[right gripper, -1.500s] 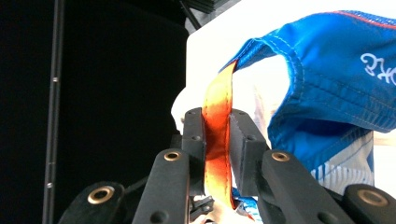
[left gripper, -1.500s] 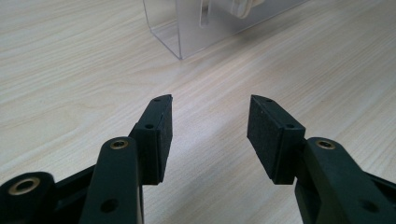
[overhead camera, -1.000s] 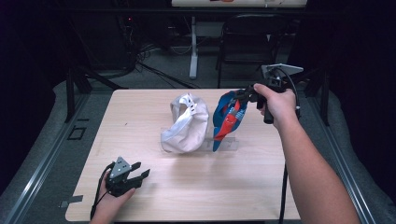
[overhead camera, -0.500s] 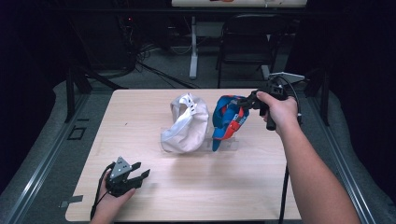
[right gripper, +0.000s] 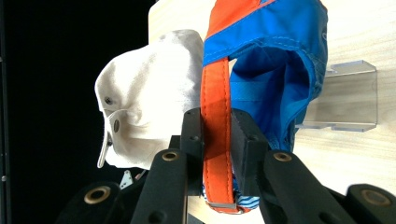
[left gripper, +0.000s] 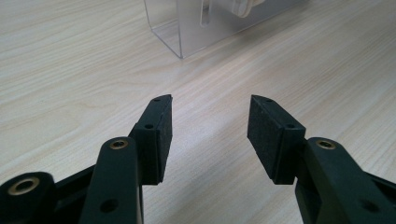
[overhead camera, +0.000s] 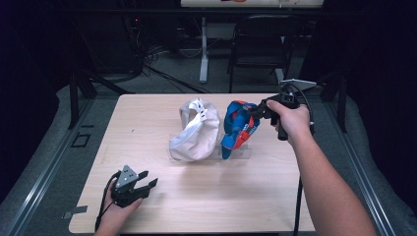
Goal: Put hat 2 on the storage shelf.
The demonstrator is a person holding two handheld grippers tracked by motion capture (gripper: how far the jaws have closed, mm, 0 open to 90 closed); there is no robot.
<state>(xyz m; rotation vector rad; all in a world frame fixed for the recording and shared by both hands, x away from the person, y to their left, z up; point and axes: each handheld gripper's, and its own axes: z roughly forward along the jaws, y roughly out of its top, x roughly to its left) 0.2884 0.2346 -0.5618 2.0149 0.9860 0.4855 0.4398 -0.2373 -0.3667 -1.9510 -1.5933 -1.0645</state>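
A blue and orange cap (overhead camera: pixel 238 127) hangs over the table beside a white cap (overhead camera: pixel 195 130) that sits on a clear plastic stand (overhead camera: pixel 243 153). My right gripper (overhead camera: pixel 259 111) is shut on the blue cap's orange strap (right gripper: pixel 215 135); the white cap (right gripper: pixel 149 100) lies just behind it and the stand (right gripper: pixel 345 100) to the right. My left gripper (overhead camera: pixel 146 186) rests open near the table's front left edge, nothing between its pads (left gripper: pixel 159 135). A corner of the clear stand (left gripper: pixel 187 28) lies ahead of it.
The light wooden table (overhead camera: pixel 147 118) is bare around the stand. A dark chair (overhead camera: pixel 255 44) and cables stand on the floor behind the table. My right forearm (overhead camera: pixel 324 182) crosses the table's right front.
My right gripper has shifted slightly right and down with the blue cap, which hangs lower beside the white cap. The left gripper has not moved.
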